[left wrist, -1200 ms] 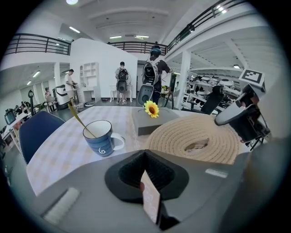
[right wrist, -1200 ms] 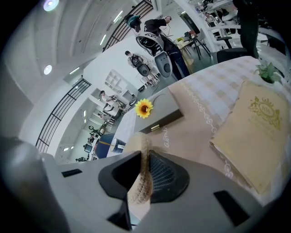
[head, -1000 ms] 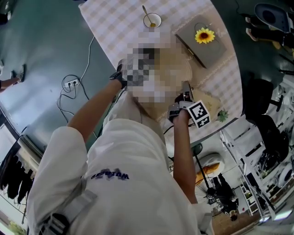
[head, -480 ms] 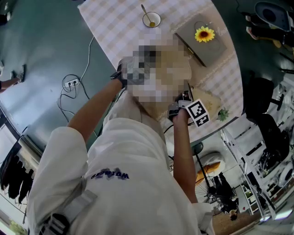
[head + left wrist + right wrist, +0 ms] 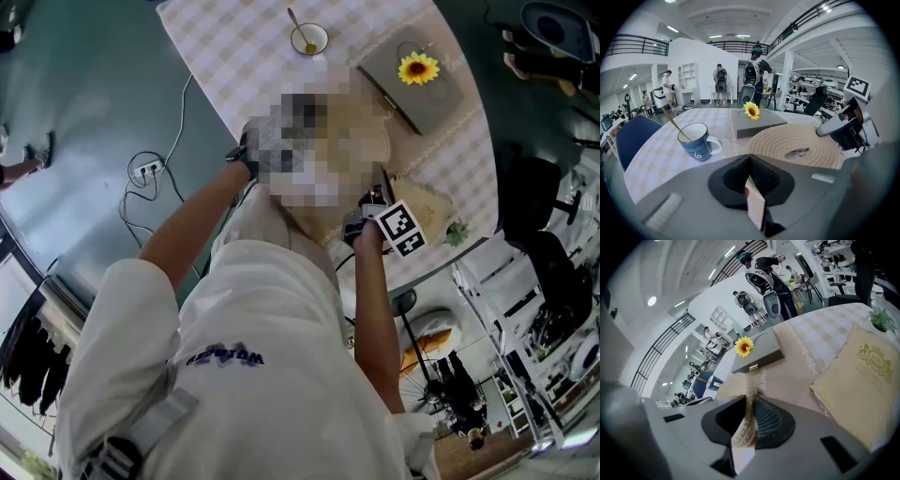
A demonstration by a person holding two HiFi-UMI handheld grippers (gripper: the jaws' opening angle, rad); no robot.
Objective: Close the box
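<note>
- Right gripper is pinching the rim of a round woven mat, its jaws standing only narrowly apart with the coarse weave pressed between the pads
- Left gripper is biting on a thin pale edge at the mat's opposite side, which by its place is looking like the same rim; its jaws are nearly together on it
- Neither tool is touching the box, which is sitting on the checked tablecloth just beyond the mat, with a blue mug standing near it and a tan folder lying off toward the right gripper's side
- Lid is appearing to lie flat already, with a small metal clasp showing on the front edge and a sunflower sitting on top
- Box is looking stiff, shallow and probably light, so it is likely to slide on the cloth if pushed sideways; the flower is looking delicate and worth avoiding
- Best hold is seeming to be the lid's plain front edge beside the clasp, pressed straight down, which is calling for one gripper to let go of the mat first
</note>
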